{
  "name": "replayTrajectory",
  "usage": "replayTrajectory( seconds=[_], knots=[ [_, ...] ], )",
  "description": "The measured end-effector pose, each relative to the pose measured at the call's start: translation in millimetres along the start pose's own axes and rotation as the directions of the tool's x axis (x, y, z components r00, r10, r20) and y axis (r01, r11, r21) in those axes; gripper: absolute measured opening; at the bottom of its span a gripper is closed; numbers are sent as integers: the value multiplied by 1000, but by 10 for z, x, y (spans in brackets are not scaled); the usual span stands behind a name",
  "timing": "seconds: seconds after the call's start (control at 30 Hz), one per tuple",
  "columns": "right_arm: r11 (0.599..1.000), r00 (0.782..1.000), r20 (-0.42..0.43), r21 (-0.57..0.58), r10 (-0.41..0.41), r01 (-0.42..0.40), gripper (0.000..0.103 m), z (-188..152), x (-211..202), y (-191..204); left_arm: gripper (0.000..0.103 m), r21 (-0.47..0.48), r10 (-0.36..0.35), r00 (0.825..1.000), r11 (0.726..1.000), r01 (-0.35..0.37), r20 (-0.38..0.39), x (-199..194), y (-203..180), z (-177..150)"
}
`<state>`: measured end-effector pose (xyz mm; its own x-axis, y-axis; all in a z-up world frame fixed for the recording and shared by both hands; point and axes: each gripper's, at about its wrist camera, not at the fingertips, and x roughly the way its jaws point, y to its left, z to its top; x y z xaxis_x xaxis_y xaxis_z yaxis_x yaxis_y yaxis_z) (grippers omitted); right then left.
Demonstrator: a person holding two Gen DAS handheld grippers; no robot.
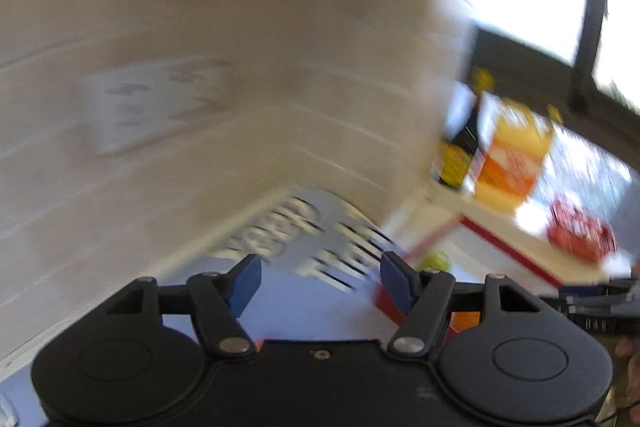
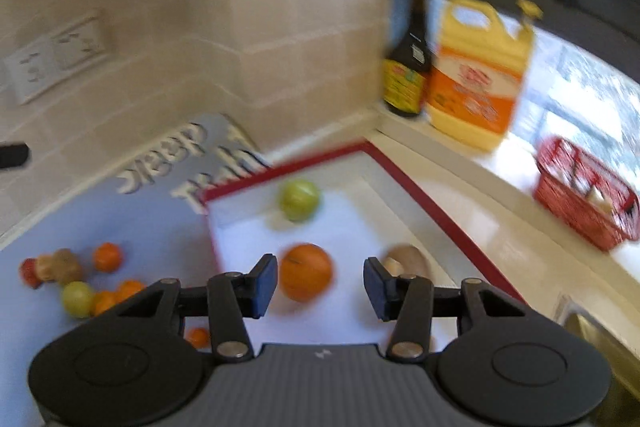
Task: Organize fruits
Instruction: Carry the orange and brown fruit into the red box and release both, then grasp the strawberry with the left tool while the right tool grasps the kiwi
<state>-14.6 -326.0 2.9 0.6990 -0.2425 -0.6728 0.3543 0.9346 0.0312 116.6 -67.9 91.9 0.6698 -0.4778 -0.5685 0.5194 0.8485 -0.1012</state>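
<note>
Both views are motion-blurred. In the right wrist view a white tray with a red rim (image 2: 416,195) holds a green apple (image 2: 300,199), a large orange (image 2: 306,271) and a brown fruit (image 2: 408,259). My right gripper (image 2: 320,285) is open and empty, raised above the tray with the orange seen between its fingers. Several small fruits (image 2: 88,283) lie on the blue mat (image 2: 152,227) to the left. My left gripper (image 1: 320,283) is open and empty above the blue mat (image 1: 304,311); the green apple (image 1: 436,261) and the tray rim (image 1: 512,251) show at its right.
A tiled wall (image 2: 240,27) with sockets (image 2: 52,63) stands behind. On the windowsill stand a dark sauce bottle (image 2: 408,67), a yellow jug (image 2: 476,75) and a red basket (image 2: 584,195). A sink edge (image 2: 600,343) shows at lower right.
</note>
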Motion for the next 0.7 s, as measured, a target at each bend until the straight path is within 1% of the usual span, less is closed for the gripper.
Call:
replayTrajectory(
  seconds=[0.07, 0.13, 0.2, 0.27, 0.3, 0.37, 0.43, 0.53, 0.6, 0.67, 0.7],
  knots=[
    [998, 999, 17, -49, 27, -27, 51, 77, -72, 241, 80, -60, 57, 997, 997, -55, 43, -269, 300, -13],
    [992, 997, 33, -101, 76, -73, 53, 133, -124, 494, 80, -107, 137, 989, 986, -130, 58, -480, 559, -40],
    [981, 992, 39, -156, 123, -115, 55, 201, -133, 751, 80, -145, 206, 977, 970, -197, 56, -634, 804, -90],
    [964, 983, 37, -208, 179, -168, 55, 262, -97, 1054, 80, -175, 258, 965, 953, -247, 42, -731, 1010, -160],
    [955, 978, 31, -224, 208, -196, 55, 283, -77, 1188, 80, -190, 273, 962, 946, -262, 33, -762, 1108, -214],
    [934, 963, 14, -249, 269, -257, 55, 302, -11, 1459, 80, -214, 285, 959, 936, -279, -6, -742, 1266, -330],
    [914, 950, -11, -271, 311, -302, 55, 268, 63, 1722, 80, -225, 296, 954, 927, -300, -48, -662, 1396, -458],
    [881, 927, -75, -291, 367, -372, 55, 202, 238, 2081, 80, -237, 302, 947, 917, -320, -111, -499, 1609, -665],
    [867, 918, -118, -304, 378, -396, 55, 160, 355, 2282, 80, -269, 283, 948, 911, -313, -145, -331, 1733, -791],
    [851, 911, -163, -326, 379, -412, 56, 122, 505, 2458, 80, -322, 258, 951, 897, -302, -171, -152, 1885, -895],
    [845, 910, -177, -340, 374, -413, 58, 98, 565, 2516, 80, -348, 246, 953, 890, -295, -180, -67, 1941, -943]
  ],
)
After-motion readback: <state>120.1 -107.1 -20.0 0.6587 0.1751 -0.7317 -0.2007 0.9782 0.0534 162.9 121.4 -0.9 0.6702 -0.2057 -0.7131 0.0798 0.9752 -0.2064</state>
